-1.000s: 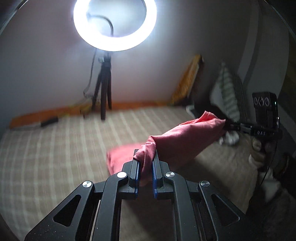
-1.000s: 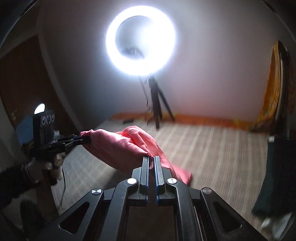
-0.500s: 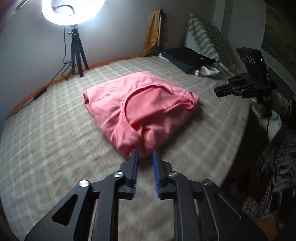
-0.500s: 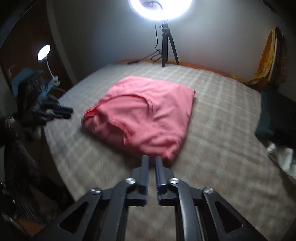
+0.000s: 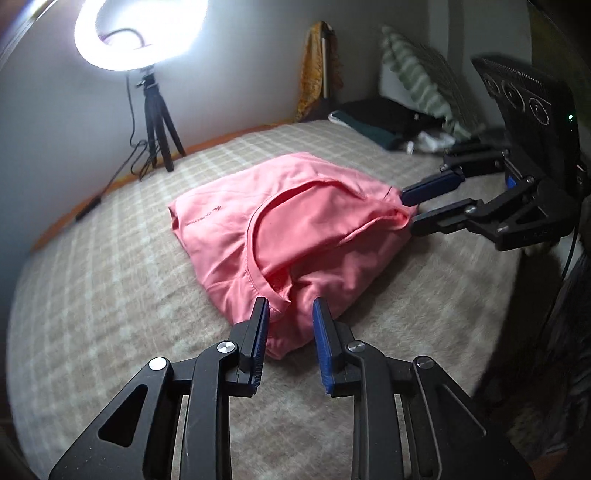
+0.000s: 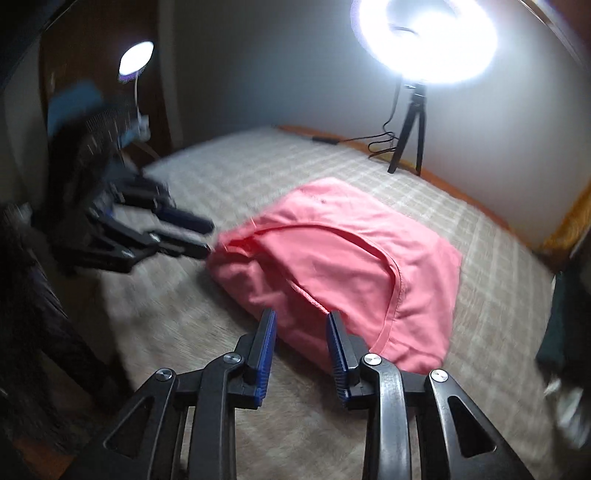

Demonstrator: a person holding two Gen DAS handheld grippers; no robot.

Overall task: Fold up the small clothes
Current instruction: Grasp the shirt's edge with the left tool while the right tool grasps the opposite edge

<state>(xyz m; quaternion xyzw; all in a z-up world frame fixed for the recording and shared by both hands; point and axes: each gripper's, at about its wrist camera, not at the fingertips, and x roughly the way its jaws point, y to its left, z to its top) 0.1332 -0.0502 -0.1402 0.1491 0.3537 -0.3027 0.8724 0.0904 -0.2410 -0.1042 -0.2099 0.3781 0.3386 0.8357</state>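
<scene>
Because the pink shirt (image 5: 295, 225) lies folded on the bed (image 5: 92, 277), both tongs, left tongs (image 5: 290, 314) at its six o'clock corner, right tongs (image 6: 301, 325) likewise, are opening, gripping nothing.

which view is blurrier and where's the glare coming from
Right wrist view is blurrier: the left gripper and bed edge smear, while the pink shirt stays fairly sharp. Left wrist view is crisper. In both, the ring light blows out white, and straight lines bow from fisheye distortion.

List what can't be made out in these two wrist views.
- Pink shirt: underside and inner folds hidden by its own top layer, both views.
- Shirt logo: too small to read, left wrist view.
- Left gripper: motion-blurred, right wrist view.
- Dark clothes pile: contents unclear, dim and far, left wrist view.
</scene>
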